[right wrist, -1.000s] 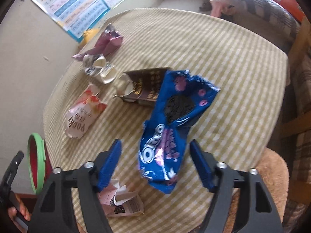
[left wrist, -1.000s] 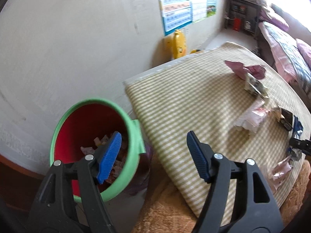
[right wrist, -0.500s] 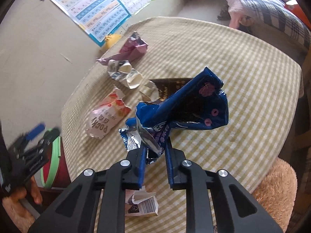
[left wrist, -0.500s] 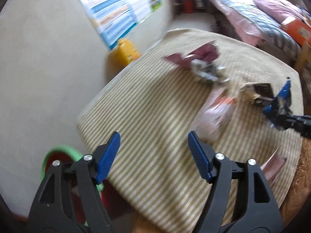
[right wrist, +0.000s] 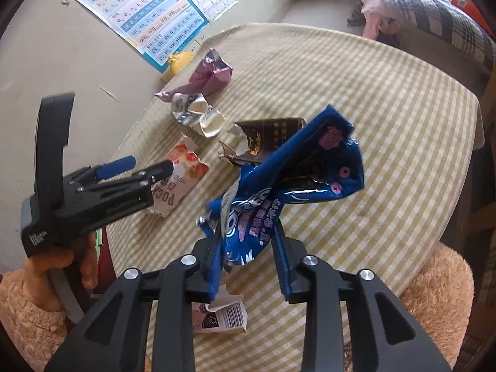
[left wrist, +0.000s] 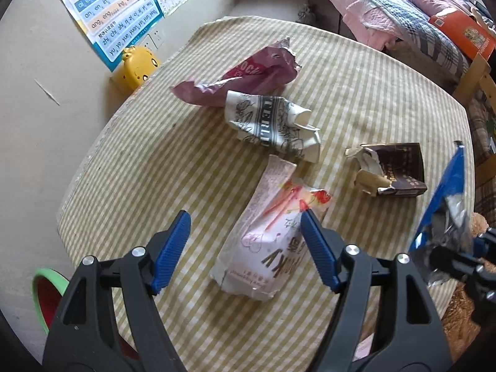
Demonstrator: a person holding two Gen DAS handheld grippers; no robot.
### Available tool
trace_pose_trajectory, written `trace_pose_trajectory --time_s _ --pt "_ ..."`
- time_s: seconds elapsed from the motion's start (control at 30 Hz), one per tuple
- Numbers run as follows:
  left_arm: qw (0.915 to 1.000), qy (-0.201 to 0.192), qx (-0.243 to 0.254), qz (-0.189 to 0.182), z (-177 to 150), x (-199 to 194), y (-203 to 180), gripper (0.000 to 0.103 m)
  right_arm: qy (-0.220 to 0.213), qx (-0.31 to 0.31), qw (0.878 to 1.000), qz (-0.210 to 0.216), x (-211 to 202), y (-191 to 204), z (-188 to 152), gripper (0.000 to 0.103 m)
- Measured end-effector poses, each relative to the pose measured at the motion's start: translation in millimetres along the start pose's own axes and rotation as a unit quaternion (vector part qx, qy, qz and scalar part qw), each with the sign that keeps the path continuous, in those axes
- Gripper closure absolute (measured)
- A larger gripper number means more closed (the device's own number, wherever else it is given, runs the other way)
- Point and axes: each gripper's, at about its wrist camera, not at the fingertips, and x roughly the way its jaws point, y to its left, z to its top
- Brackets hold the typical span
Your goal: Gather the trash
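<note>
Holding the blue Oreo bag (right wrist: 288, 186) up off the table (right wrist: 403, 142), the right gripper (right wrist: 248, 266) has its two pads on the crumpled lower end of the bag, and its jaws are opening a little at this moment, with the bag between them and the pads on it. The rest of the bag stands up and leans to the right above the checked cloth. Under this gripper, at the near edge of the table, lies a small torn wrapper with a barcode (right wrist: 221, 317).

The left gripper (left wrist: 245, 248) hangs over the near left part of the table with its jaws wide apart and nothing held. The pink Pocky bag (left wrist: 266, 241) lies flat on the cloth under it, between the two blue pads (left wrist: 172, 248), and I cannot tell if a pad touches it. Near the lower left, beside the table edge, a part of the green-rimmed bin (left wrist: 46, 294) shows, red inside.

Farther on the table rests the brown torn box (left wrist: 393, 170), to the right. Behind the Pocky bag is the crumpled white wrapper (left wrist: 272, 124), and just beyond it, touching it, the purple wrapper (left wrist: 245, 77). A yellow toy (left wrist: 138, 66) sits by the wall under a poster (left wrist: 117, 9).
</note>
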Motion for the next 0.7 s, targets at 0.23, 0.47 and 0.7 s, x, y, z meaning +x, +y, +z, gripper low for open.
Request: trace_pose_trajectory --time_s 0.23,0.47,0.7 --pt "0.9994 0.027 0.022 -0.007 -8 11 -5 0.027 -0.008 0.012 1.0 -0.001 -3 -4 0 0.052" --pt "0.9995 0.024 -0.008 -0.019 -19 12 -1 0.061 -0.029 0.024 0.999 -0.006 -13 -9 2 0.051" --pt "0.9953 -0.019 -0.093 -0.021 -35 -20 29 0.07 -0.047 0.012 0.999 -0.017 -18 -2 5 0.045"
